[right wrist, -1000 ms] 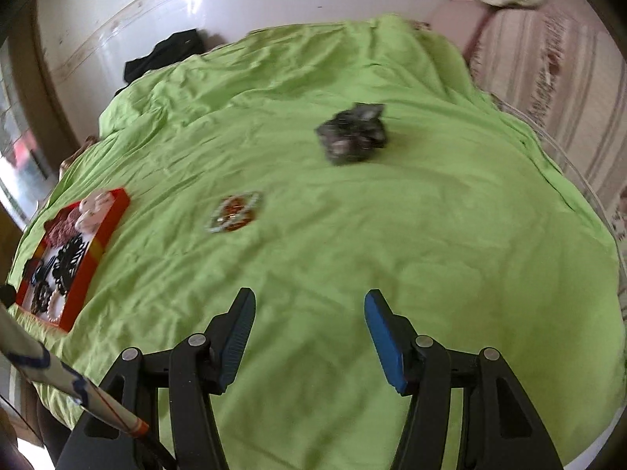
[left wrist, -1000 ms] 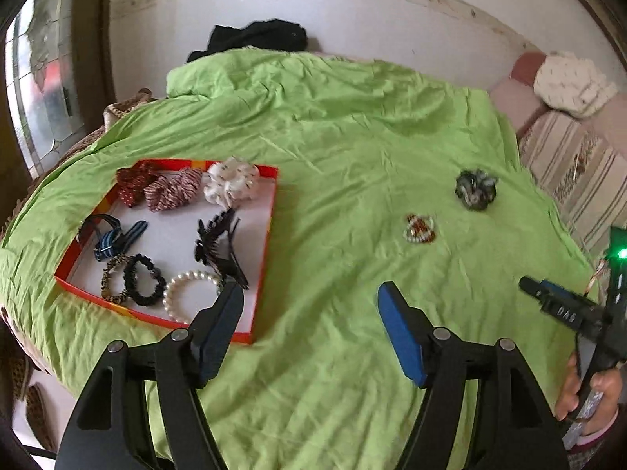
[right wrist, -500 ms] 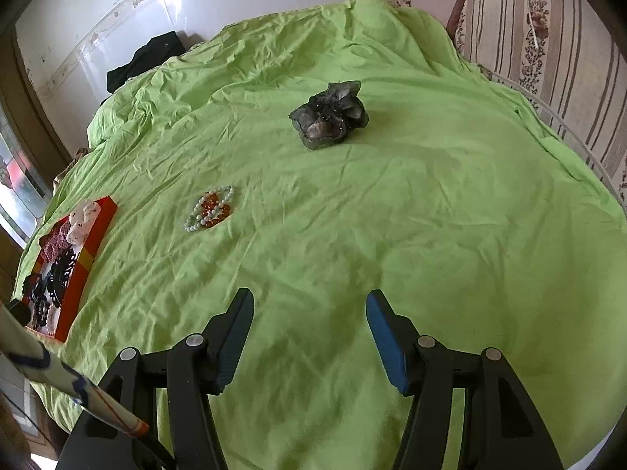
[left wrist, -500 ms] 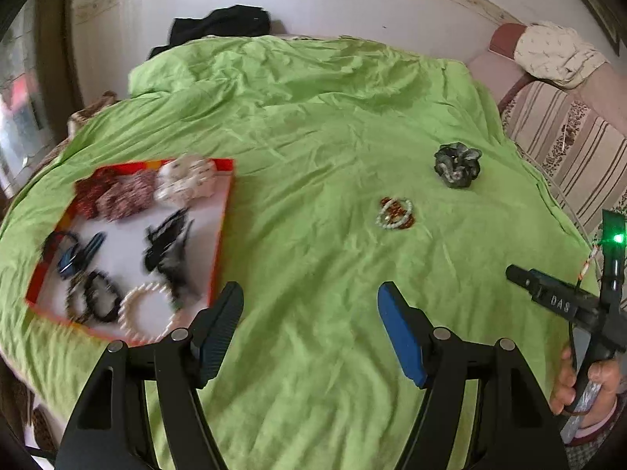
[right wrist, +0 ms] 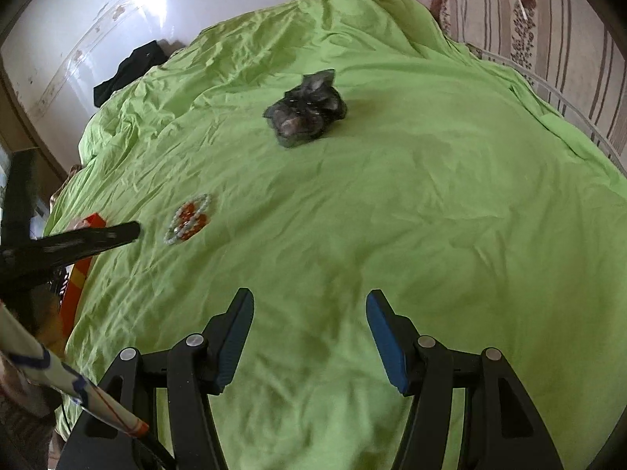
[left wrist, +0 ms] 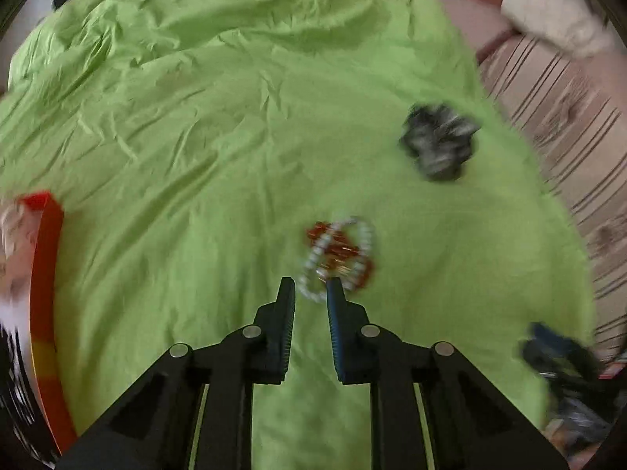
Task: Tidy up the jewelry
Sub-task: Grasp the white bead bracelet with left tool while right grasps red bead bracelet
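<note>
Left hand-held gripper point(left wrist: 309, 288) poised just short of the beaded bracelets point(left wrist: 339, 256), jaws closing to a narrow gap, nothing pinched yet; near loop of pale beads just beyond the tips, seemingly not between the pads. Right hand-held gripper point(right wrist: 309, 313) released, jaws wide, hanging over bare green bedsheet point(right wrist: 431, 215) with nothing between the fingers.

Bracelets lying mid-bed as a small tangled pile: a strand of pale round beads looped over a red-orange strand, well apart from the red tray point(left wrist: 47, 274) at the left edge of the bed. Dark scrunchie point(left wrist: 439, 143) farther on, toward the right edge.

Likely light, limp and slippery: hard beads on cord, prone to rolling off the pads or sagging out of a loose pinch. Soft bedding beneath probably yields, so a shallow bite may catch cloth. Best hold judged to be across the near arc where both strands overlap, pinching cord and beads together so both lift as one.
</note>
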Action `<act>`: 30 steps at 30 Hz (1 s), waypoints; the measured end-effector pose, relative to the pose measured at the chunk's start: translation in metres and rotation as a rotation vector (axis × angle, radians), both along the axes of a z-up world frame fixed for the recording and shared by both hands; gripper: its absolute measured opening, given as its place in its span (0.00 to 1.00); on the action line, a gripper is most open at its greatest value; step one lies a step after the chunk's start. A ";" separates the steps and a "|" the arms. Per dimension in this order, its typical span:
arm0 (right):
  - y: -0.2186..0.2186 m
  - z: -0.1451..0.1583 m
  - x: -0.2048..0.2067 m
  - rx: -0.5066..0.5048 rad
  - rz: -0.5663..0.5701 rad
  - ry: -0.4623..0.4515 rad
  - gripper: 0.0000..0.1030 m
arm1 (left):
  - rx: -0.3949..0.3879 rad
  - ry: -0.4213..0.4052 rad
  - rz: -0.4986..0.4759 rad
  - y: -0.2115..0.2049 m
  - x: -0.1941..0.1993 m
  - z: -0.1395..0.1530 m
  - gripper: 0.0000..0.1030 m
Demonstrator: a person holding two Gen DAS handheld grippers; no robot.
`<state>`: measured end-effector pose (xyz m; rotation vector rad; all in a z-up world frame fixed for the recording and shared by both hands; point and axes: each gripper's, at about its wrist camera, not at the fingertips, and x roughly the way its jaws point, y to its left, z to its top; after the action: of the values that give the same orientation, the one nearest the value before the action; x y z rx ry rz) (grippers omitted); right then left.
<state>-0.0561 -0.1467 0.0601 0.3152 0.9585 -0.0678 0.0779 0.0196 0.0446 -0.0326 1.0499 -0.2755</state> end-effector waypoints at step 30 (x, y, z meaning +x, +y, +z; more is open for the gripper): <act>0.098 -0.022 0.126 0.041 0.249 0.052 0.62 | -0.080 0.021 0.117 0.085 -0.077 -0.013 0.05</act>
<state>0.0695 -0.0484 0.0379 0.2312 1.0455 0.1717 0.0011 0.1042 0.0319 -0.1685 1.0530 -0.2106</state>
